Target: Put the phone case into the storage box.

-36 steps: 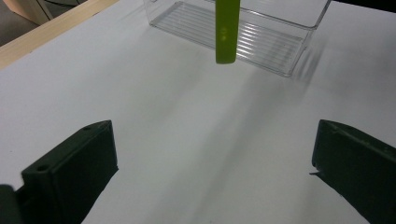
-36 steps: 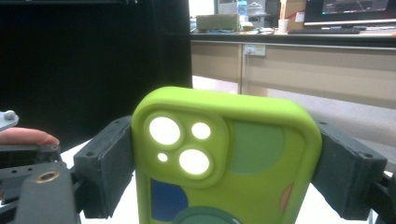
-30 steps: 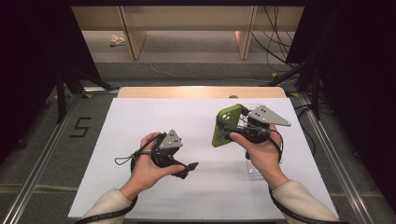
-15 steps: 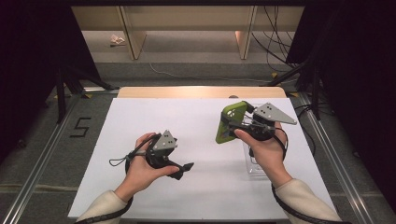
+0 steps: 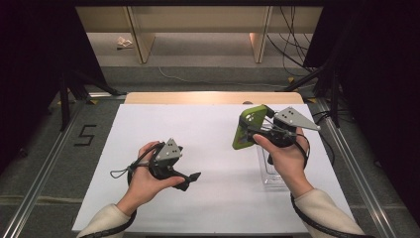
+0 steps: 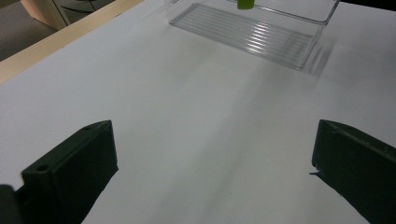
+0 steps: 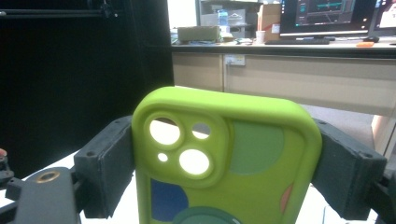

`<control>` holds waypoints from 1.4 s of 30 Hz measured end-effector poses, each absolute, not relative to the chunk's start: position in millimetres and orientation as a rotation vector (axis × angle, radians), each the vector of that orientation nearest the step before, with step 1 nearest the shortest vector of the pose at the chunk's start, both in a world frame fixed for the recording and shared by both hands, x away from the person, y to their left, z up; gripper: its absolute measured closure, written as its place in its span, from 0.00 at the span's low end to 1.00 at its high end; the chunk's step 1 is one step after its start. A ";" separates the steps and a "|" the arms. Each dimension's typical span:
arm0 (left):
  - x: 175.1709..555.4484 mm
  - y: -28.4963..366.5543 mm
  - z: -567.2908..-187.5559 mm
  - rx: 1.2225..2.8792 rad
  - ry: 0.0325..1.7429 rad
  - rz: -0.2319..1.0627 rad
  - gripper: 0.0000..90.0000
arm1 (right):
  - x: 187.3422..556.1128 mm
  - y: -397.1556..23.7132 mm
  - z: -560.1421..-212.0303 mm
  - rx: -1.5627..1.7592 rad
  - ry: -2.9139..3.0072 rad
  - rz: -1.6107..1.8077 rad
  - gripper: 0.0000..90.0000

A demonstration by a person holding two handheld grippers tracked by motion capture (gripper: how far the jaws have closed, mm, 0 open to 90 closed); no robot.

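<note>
A lime-green phone case (image 5: 246, 128) with round camera cut-outs and coloured patches of blue, green and orange stands upright in the air above the white bench (image 5: 198, 148), its long sides clamped between the jaws of the right gripper (image 5: 257, 130). Just beside and below it, a clear ribbed plastic tray (image 6: 254, 32) lies flat on the bench near its right edge, with nothing resting inside.

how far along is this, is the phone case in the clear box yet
Not yet. Done: the right hand-held gripper has the green phone case clamped between its jaws and lifted off the table. In hand: the case hangs in the air, up and to the left of the clear plastic box. Left: probably lowering it in and releasing, if that's the goal. The left hand-held gripper is open, idle.
</note>
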State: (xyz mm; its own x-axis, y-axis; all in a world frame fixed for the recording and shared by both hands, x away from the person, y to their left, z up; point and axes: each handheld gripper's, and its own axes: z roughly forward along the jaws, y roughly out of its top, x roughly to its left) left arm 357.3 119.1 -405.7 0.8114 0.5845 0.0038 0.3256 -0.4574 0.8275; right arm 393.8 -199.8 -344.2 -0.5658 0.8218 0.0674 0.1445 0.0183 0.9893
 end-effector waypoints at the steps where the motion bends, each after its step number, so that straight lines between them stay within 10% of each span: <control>1: 357.2 120.2 -405.9 2.085 0.673 0.361 0.00 | 393.8 -200.3 -344.0 0.989 1.748 1.594 0.19; 42: 357.6 152.9 -409.5 2.082 0.713 0.415 0.00 | 403.3 -234.8 -332.6 1.046 1.633 1.538 0.19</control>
State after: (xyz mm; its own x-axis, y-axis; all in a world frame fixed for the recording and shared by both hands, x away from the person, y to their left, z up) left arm 357.6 152.9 -409.5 0.7801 0.6250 0.0291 0.3343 -0.4556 0.8250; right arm 403.3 -234.8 -332.6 -0.4671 0.8821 0.0612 0.1143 -0.0084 0.9934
